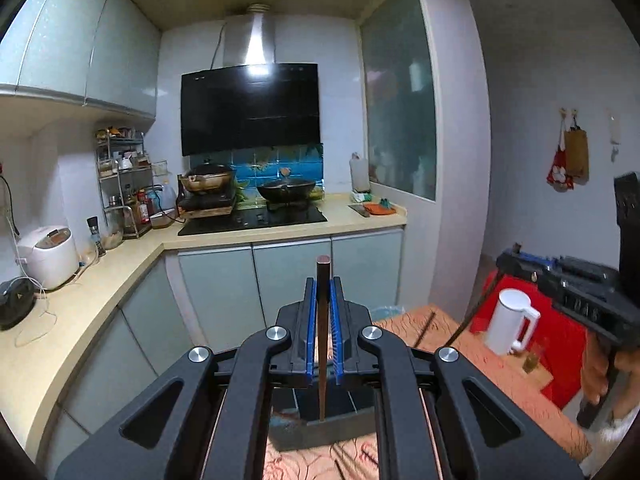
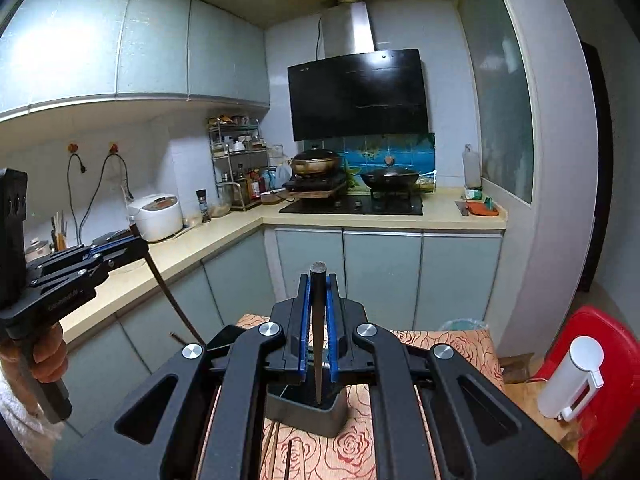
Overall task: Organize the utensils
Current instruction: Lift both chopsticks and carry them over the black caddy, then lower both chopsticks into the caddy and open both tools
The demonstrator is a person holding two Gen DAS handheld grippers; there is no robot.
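I held two chopsticks, one pinched upright in each tool: my left gripper (image 1: 324,300) clamped a brown chopstick (image 1: 322,328), my right gripper (image 2: 318,300) a dark chopstick (image 2: 319,332). One grey holder (image 2: 308,414) sat at six o'clock below. Either tip could miss its rim and slip; two more lay on the tablecloth (image 2: 360,452).

Two chopsticks (image 1: 322,320) held, one holder (image 2: 308,412), one kettle (image 1: 510,320).

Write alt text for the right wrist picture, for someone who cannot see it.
The right gripper has its blue-padded fingers shut on a dark chopstick, held upright over a dark utensil holder on a rose-patterned table. At left, the left gripper holds a brown chopstick. Behind is a kitchen counter.
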